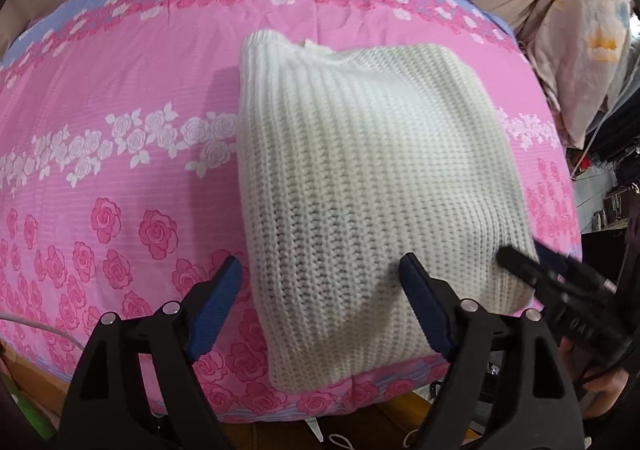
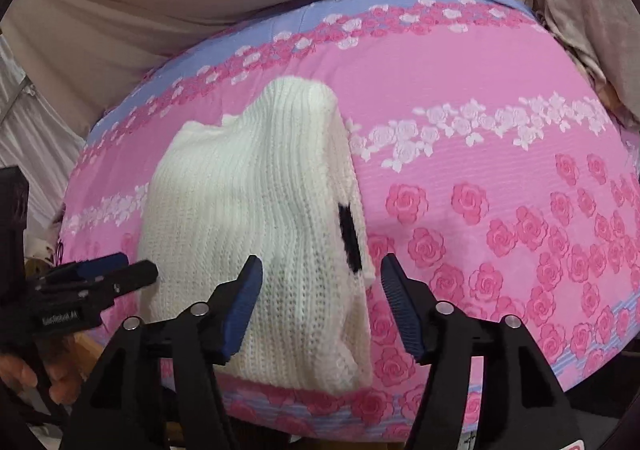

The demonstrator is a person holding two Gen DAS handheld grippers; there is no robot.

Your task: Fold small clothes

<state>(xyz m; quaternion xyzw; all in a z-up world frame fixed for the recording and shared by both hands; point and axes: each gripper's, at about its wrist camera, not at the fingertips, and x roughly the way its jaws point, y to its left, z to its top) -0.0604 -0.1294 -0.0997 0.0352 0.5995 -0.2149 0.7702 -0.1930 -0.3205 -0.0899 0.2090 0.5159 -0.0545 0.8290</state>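
A small white knitted garment (image 1: pixel 360 186) is seen folded into a compact, roughly rectangular bundle, filling the centre and lower right of the left wrist view. Chunky vertical ribbing is shown across its top layer, and a ribbed edge is raised at the upper end. In the right wrist view the garment (image 2: pixel 256 202) is placed left of centre, and a black patch (image 2: pixel 349 238) is visible on its right side.

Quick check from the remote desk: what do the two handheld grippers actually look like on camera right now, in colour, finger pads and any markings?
Both match. The left gripper and right gripper have matte black angular bodies, silver pivot pins and ribbed dark-blue pads on the fingers. The right wrist view shows small white lettering, too blurred to read, on the left gripper's side. No sleeves show; a bare hand holds it.
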